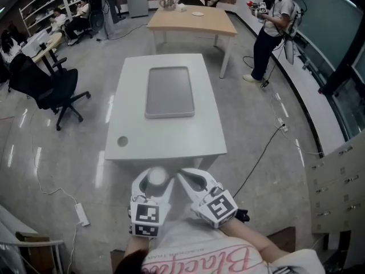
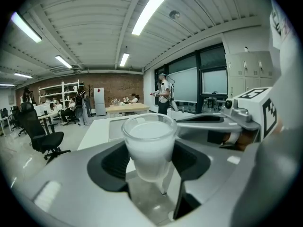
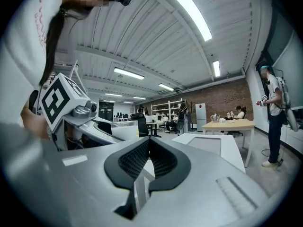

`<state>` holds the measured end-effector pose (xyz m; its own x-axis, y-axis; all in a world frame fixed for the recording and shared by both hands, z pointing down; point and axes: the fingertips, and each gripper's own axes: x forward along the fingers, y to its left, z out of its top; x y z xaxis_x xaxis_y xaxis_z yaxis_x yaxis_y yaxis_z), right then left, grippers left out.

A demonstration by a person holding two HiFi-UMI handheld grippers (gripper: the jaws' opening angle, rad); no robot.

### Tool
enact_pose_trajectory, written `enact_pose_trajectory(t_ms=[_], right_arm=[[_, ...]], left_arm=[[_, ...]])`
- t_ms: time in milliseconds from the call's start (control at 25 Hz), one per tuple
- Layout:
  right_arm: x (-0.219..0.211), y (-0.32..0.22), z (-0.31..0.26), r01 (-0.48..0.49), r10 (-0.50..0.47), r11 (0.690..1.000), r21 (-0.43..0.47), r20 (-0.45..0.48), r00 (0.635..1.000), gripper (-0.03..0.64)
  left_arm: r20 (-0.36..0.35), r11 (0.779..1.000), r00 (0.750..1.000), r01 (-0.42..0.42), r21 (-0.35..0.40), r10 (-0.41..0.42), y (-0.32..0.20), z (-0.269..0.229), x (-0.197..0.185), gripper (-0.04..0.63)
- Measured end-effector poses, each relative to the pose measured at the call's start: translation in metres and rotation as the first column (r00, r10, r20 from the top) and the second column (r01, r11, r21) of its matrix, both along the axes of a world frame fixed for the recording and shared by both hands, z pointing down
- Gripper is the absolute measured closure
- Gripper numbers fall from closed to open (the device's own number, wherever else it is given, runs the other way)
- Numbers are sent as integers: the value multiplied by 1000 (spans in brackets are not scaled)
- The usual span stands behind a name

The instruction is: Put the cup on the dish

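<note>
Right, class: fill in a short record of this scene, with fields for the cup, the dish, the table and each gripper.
cup: translucent white, upright, clamped between the left jaws
left gripper: shut on the cup, held short of the table's near edge
right gripper: jaws together, nothing between them
dish: grey, rectangular, lying on the table with nothing on it
table: white, ahead of both grippers
task: cup not yet on the dish

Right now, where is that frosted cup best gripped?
Mid-wall, from the side, as the left hand-held gripper does: the cup stands upright and tapers downward, so squeezing its round wall leaves mouth and base free.
</note>
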<state>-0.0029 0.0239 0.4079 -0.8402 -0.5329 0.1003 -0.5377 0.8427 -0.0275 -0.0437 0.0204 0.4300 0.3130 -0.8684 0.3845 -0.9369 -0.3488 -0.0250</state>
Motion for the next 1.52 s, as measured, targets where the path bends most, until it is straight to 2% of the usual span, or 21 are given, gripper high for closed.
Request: enact_pose_trajectory(t_ms=[280, 840, 1520], right_arm=[[2, -23, -7, 72, -70, 995, 74, -33, 997, 615], [-5, -70, -2, 99, -95, 992, 83, -50, 994, 615], [0, -184, 15, -90, 88, 995, -33, -57, 995, 615]], left_arm=[[6, 999, 1000, 30, 9, -30, -35, -2, 5, 333], [12, 999, 999, 33, 33, -33, -101, -4, -3, 333], [25, 999, 998, -53, 3, 53, -241, 12, -23, 333]])
